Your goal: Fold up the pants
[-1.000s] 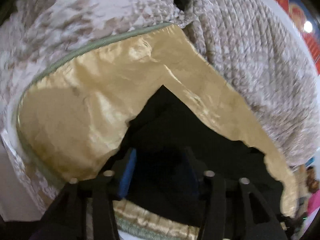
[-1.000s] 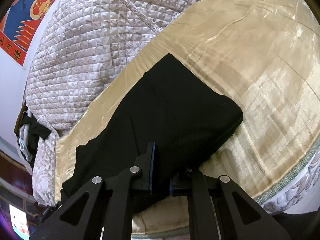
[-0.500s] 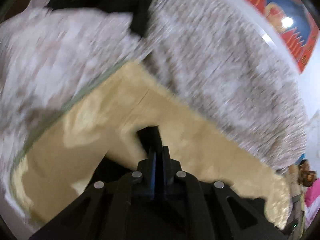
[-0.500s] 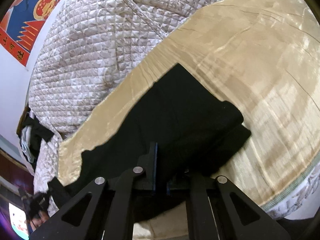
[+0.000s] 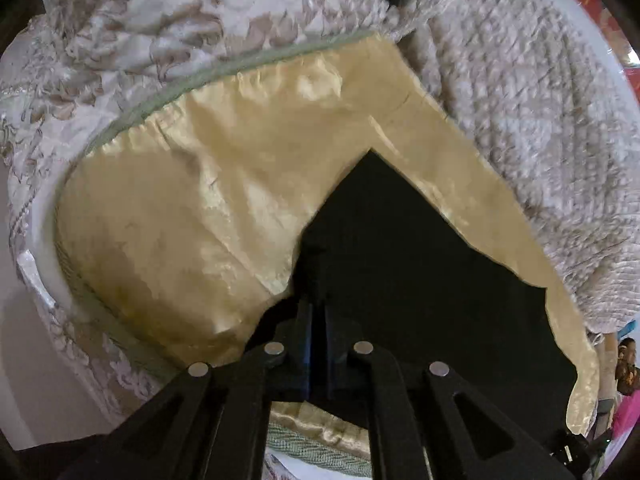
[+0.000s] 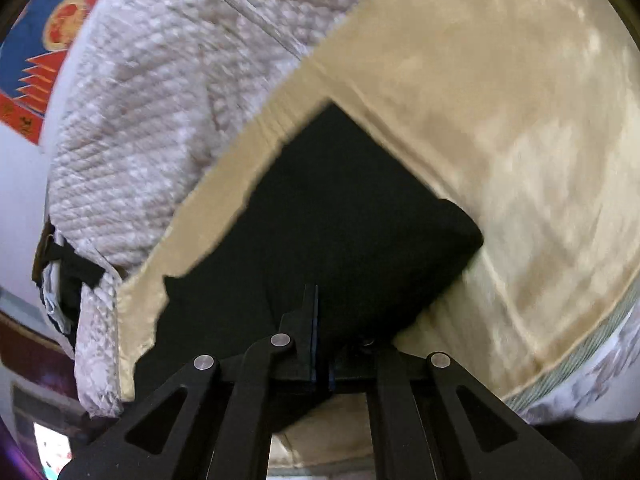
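Black pants [image 5: 400, 260] lie on a golden satin sheet [image 5: 200, 200] spread over a bed. In the left wrist view my left gripper [image 5: 316, 312] is shut on the near left edge of the pants, black cloth pinched between its blue pads. The right wrist view shows the same pants [image 6: 340, 220] as a folded dark slab, with a rounded fold at the right. My right gripper [image 6: 318, 320] is shut on their near edge. One of its fingers is hidden under the cloth.
A quilted beige cover [image 5: 520, 100] is bunched along the far side of the sheet, also seen as the cover [image 6: 160, 120]. The bed's green-piped edge [image 5: 132, 344] runs close below the grippers. A red and blue poster [image 6: 40, 40] hangs behind. A person [image 5: 626, 364] stands at far right.
My left gripper went from open to shut on the pants' edge, swinging away and back. The right gripper closed its small gap; the pants' fold shifted slightly in its view.
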